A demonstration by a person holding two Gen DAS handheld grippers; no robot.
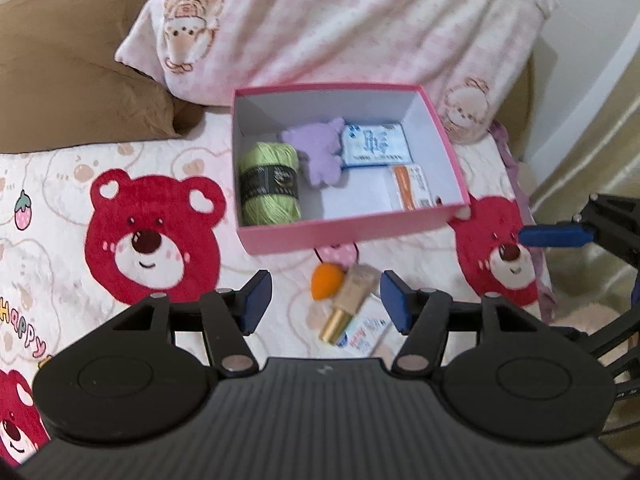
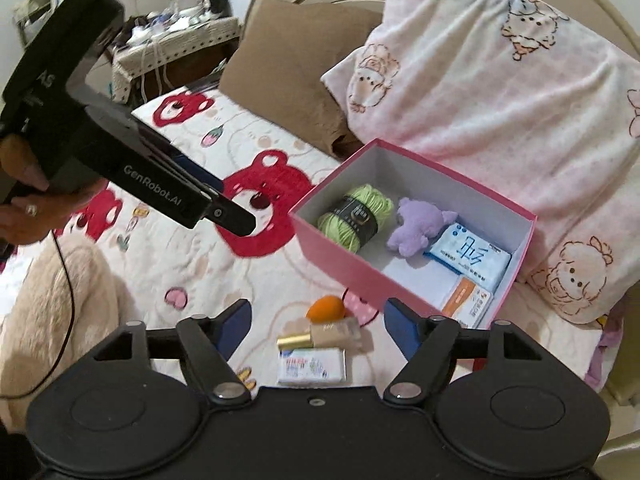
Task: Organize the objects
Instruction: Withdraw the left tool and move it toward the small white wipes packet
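Hovering: left gripper (image 1: 326, 300) and right gripper (image 2: 318, 330), both standing open and holding nothing, above the bed (image 1: 60, 184).
Waiting below: orange sponge (image 2: 326, 309), gold-capped tube (image 2: 320, 338) and small white packet (image 2: 312, 366), lying just ahead of the right gripper's fingertips, touching one another.
Sitting beyond: pink box (image 2: 340, 264), already holding green yarn (image 2: 356, 216), purple plush (image 2: 420, 226) and two packets.
Advising: descending straight over one item, closing across the tube's narrow width, avoiding nudging the sponge, then lifting clear of the box wall before releasing into the bare near corner.
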